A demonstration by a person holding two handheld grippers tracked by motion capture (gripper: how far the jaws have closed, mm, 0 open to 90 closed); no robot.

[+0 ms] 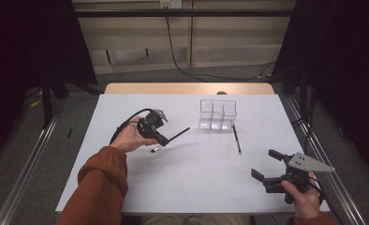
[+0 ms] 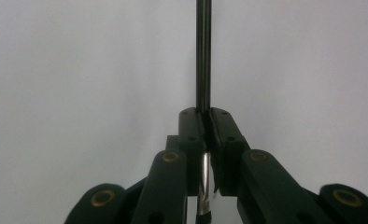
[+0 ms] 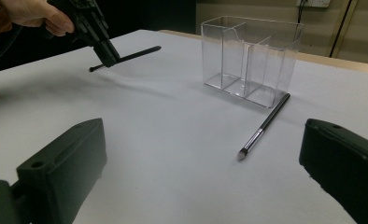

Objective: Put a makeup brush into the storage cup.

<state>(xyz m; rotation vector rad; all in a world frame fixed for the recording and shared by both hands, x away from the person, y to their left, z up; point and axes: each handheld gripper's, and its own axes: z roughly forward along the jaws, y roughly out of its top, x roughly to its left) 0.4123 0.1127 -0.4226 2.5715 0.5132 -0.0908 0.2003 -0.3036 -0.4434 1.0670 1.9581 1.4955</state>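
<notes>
White table [image 1: 192, 178]: brush [image 2: 203, 56] clamped between left gripper [image 2: 205, 116] jaws.

on my left, my left gripper [image 1: 160, 138] carries a brush [image 1: 171, 139] above the table [image 1: 126, 187], off its surface. the organizer [image 1: 218, 114] stands farther back, right of centre. a second brush [image 1: 237, 138] lies flat just in front of its right end, one end near its base. my right gripper [image 1: 267, 165] sits near the front right corner, well apart from both.
</notes>
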